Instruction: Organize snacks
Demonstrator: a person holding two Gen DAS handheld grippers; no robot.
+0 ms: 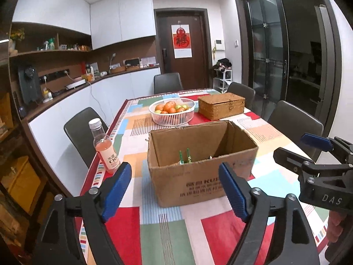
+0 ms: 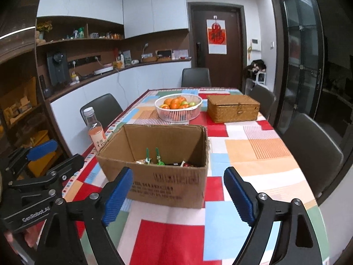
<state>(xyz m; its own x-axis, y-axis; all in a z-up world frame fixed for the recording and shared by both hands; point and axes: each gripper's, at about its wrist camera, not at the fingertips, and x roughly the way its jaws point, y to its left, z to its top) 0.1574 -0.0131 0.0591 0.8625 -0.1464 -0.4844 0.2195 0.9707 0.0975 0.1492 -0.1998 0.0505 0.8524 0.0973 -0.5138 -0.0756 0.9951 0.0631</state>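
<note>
While both sets of tongs stand spread wide and pinch nothing, the cardboard box serves as the landmark: it sits open-topped on the desk, directly ahead of both. The left tongs hover before the box's near wall, towards its left corner; the right tongs hover before the same wall, towards its right corner. Several wrapped snacks already lie on the box floor (individual items cannot be identified). A pink drink bottle stands just left of the box, apparently the next candidate. Beyond the box stand a white fruit basket and a woven lidded case. To proceed well, approach the bottle level, close on its body below the shoulder, lift clear of the box rim, then lower it inside upright.
</note>
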